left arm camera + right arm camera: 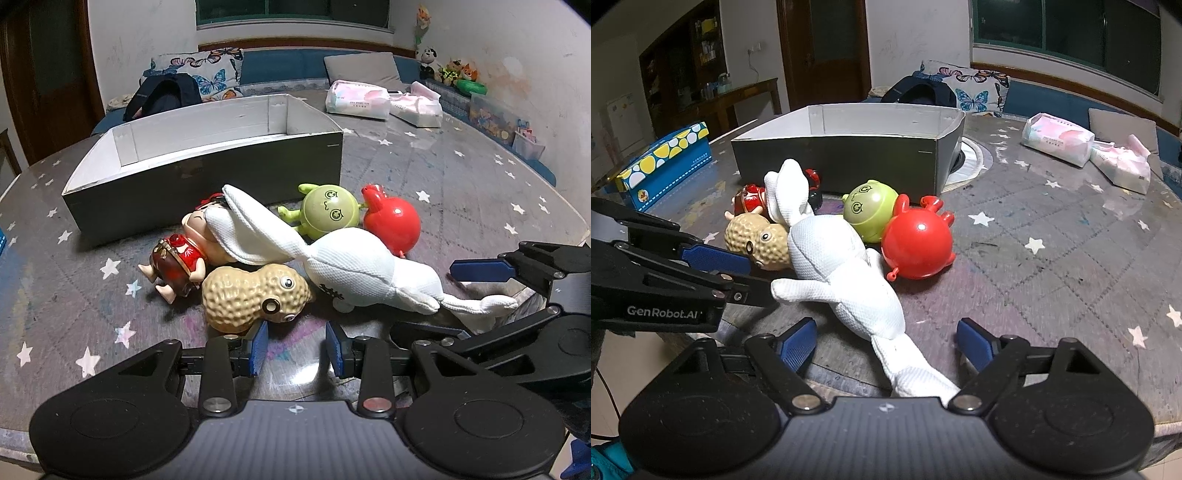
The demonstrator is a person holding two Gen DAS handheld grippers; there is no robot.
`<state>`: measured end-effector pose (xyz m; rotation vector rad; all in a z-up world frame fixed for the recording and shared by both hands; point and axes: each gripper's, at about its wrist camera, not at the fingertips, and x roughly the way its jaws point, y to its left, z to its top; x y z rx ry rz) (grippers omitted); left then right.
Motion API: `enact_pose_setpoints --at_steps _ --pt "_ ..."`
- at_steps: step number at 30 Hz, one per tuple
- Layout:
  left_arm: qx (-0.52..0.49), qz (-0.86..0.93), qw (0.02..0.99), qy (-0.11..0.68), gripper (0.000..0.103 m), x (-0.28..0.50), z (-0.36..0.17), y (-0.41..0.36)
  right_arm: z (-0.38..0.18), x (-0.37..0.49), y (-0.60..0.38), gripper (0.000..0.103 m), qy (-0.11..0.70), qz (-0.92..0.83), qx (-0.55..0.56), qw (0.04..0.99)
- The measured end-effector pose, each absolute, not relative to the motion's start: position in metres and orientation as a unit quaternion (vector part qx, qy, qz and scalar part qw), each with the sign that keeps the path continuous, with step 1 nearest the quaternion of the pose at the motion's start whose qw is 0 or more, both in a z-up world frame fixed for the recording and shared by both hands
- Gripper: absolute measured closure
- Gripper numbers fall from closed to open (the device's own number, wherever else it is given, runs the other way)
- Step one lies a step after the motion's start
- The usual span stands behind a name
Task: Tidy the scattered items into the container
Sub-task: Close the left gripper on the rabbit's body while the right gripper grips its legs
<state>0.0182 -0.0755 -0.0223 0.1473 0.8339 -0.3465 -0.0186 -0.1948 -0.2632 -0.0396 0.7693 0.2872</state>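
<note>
Star-patterned tabletop (pixel 424 158), dim room. Left gripper (pixel 296 349) spread wide, holding nothing, just short of peanut toy (pixel 255 297). Right gripper (pixel 886 341) likewise open, straddling leg of white plush rabbit (pixel 849 273). Beyond: green ball toy (pixel 328 214), red ball toy (pixel 393 223), doll figure (pixel 177 264), then grey box (pixel 207 173), nothing inside visible.

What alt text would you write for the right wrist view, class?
An open right tool straddles the leg of a white plush rabbit lying on a star-patterned table. Peanut, green and red toys cluster before an empty grey box.
</note>
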Motion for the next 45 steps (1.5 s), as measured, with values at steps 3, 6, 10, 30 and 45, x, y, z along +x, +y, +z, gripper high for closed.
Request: enact_pose_setpoints --at_steps 3,6,10,30,45 --pt "0.066 -0.169 0.896 0.404 0.066 0.020 -0.022 -0.074 -0.264 -0.017 -0.196 0.019 0.374 0.140 -0.019 0.916" --pt "0.063 -0.171 0.896 0.405 0.066 0.023 -0.021 -0.073 -0.264 -0.014 -0.196 0.019 0.375 0.140 -0.021 0.916" --pt "0.056 -0.177 0.895 0.407 0.067 0.027 -0.019 -0.072 -0.264 -0.011 -0.196 0.021 0.375 0.140 -0.023 0.916" --pt "-0.016 -0.245 0.870 0.428 0.066 0.047 -0.003 -0.080 -0.260 -0.003 -0.189 0.047 0.366 0.180 -0.019 0.913" --pt "-0.124 -0.245 0.830 0.485 0.066 0.085 -0.013 -0.070 -0.261 0.000 -0.192 0.067 0.359 0.192 -0.004 0.914"
